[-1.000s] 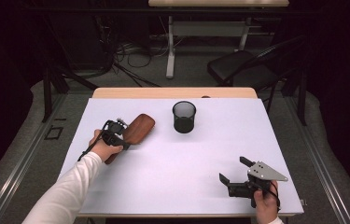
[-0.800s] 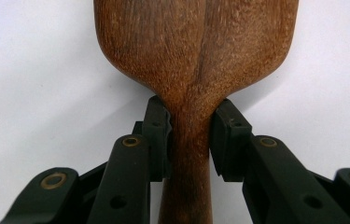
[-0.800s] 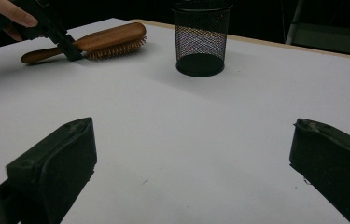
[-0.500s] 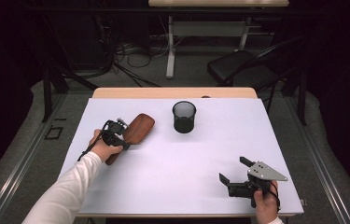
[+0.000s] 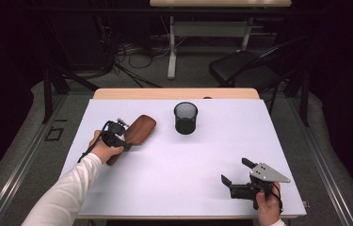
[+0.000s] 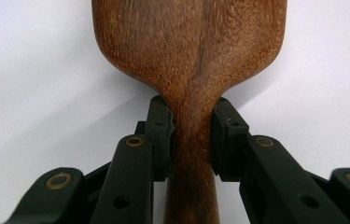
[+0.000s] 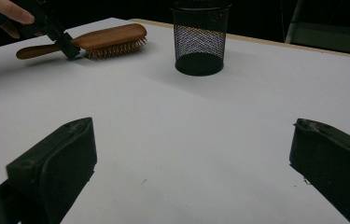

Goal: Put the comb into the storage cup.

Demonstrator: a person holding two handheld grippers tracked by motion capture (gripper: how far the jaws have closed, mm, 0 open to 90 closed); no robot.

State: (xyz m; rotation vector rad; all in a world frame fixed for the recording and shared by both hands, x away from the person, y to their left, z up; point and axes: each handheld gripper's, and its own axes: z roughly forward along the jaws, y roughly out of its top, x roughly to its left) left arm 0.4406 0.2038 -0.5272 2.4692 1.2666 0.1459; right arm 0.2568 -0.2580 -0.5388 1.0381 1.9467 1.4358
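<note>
L jaws are clamped on the neck of the wooden hairbrush (image 6: 189, 60), pads pressing both sides right where handle widens into the head, w/ the left gripper (image 5: 116, 134) over it. Good spot: narrow enough to fit, and the flare stops it sliding out fwd. Brush looks stiff, solid wood, light-ish; smooth finish could be a bit slippery, so it may swivel in the grip if lifted (head end is the heavier side, I'd guess). Bristles (image 7: 115, 48) face down on the bench (image 5: 183, 188). Brush lies near the left edge, towards the far-left corner; mesh cup (image 5: 185, 117) stands upright near the far edge, apart from it. Right gripper (image 5: 238, 175) sits by the near-right corner, jaws spread wide, nothing between them.
</note>
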